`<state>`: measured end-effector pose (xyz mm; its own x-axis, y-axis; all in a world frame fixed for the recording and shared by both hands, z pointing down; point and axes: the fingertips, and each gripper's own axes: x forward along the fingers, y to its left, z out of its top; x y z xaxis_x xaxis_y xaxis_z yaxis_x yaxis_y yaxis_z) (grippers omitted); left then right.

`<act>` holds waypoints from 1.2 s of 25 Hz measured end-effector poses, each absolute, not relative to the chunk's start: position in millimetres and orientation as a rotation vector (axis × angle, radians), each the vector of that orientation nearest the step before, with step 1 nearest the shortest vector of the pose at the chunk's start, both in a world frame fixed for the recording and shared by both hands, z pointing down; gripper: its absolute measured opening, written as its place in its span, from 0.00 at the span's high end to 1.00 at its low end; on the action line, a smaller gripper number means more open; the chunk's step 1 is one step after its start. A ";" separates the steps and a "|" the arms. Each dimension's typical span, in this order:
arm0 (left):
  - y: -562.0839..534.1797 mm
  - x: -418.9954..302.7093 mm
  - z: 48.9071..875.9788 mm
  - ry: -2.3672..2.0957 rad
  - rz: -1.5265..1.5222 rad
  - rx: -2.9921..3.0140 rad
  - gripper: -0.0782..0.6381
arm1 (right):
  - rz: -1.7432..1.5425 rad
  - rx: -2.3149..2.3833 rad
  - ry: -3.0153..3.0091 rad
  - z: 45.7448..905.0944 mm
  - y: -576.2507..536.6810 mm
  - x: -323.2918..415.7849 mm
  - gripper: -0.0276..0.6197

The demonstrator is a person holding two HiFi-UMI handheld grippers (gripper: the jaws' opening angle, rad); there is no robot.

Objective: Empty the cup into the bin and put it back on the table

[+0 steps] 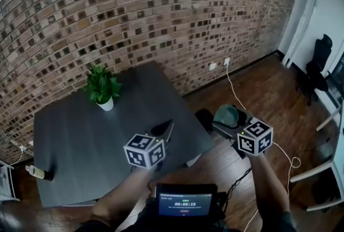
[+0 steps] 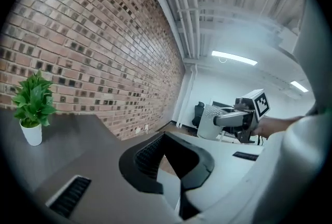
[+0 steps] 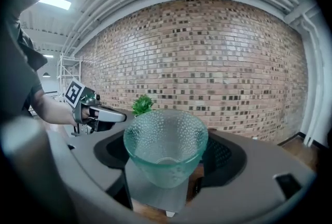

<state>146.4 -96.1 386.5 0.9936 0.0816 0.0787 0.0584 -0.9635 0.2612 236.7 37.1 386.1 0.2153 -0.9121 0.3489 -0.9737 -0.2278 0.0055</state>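
Brick wall backs a dark grey table [image 1: 80, 139] with wooden floor to its right. At the table's 9 o'clock edge lies a small bottle [image 1: 40, 173]. A potted plant [image 1: 102, 88] stands toward 12 o'clock. Most of the top between them is bare, leaving plenty of room for setting something down.

Over the table's near right corner, the left gripper [image 1: 163, 130] hangs with its jaws a little apart and nothing between them.

At 3 o'clock from it, past the table edge and above the floor, the right gripper [image 1: 226, 123] is clamped on the sides of the green glass cup [image 3: 166, 145]. The cup is upright with its mouth open. Nothing shows inside it, so the emptying looks done, though no bin can be made out in any view.

What seems left is carrying the cup toward 9 o'clock over the table edge and setting it down. The corner and the left gripper are the nearest things to clear. A white cable [image 1: 236, 91] trails across the floor behind.
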 end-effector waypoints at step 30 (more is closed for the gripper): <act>-77.1 300.9 388.1 -0.016 0.180 2.887 0.91 | 0.469 2.158 -1.894 399.5 52.6 398.6 0.34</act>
<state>300.9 -77.1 388.1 0.9923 0.0043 0.1234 -0.0264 -0.9690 0.2457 398.6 52.6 399.5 0.1124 -0.9159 0.3853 -0.9899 -0.1369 -0.0366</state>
